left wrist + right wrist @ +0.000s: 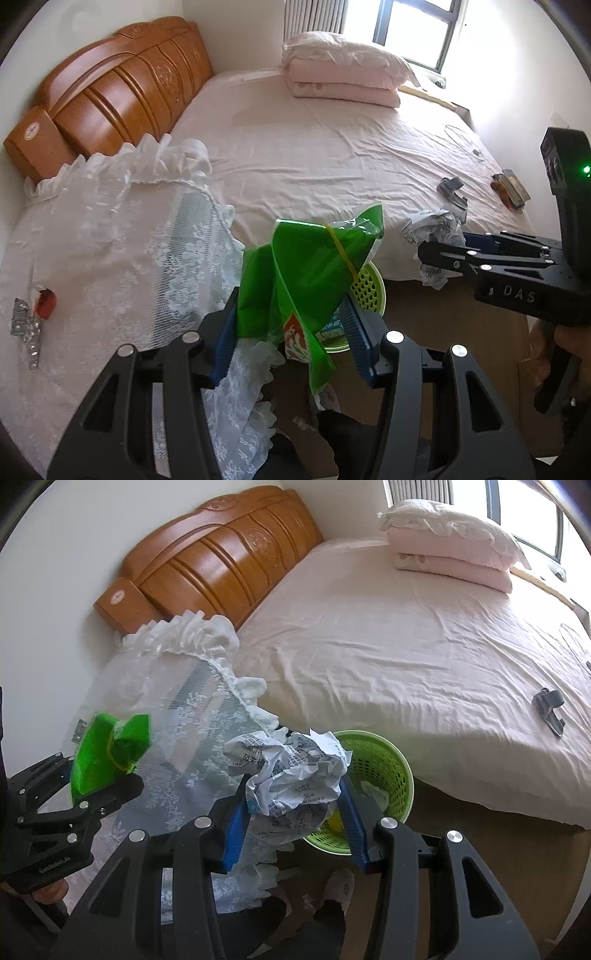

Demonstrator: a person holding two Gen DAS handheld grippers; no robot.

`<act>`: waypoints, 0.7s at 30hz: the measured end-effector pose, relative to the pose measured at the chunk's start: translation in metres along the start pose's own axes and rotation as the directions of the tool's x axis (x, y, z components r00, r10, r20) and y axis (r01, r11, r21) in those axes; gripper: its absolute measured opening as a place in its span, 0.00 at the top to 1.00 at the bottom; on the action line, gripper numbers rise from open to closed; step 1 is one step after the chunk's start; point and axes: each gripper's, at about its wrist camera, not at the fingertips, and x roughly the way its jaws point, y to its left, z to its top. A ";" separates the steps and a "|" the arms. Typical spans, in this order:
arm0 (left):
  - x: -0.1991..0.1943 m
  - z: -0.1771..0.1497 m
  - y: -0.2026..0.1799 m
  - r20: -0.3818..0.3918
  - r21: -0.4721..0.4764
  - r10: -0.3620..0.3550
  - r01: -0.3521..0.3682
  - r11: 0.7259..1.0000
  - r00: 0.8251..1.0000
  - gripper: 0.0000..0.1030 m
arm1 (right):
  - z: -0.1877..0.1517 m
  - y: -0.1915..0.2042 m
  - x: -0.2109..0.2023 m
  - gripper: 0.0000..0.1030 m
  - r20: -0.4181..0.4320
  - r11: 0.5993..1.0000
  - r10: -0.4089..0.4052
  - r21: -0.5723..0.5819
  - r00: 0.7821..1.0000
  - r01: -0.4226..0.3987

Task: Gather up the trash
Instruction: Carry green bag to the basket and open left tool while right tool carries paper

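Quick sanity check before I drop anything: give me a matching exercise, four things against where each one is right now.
Things:
1. green snack bag
2. crumpled printed paper
3. green perforated bin
4. folded pink bedding

Places:
A. on the floor beside the bed
B. on the far end of the bed, near the window
C. clamped in the left gripper
D. clamped in the right gripper

Pairs: 1-C, 2-D, 3-A, 4-B
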 end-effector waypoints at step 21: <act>0.218 -0.003 -0.031 -0.268 0.011 -0.037 0.042 0.999 0.963 0.50 | -0.019 -0.071 0.057 0.55 -0.166 0.994 -0.079 0.063 0.983 0.091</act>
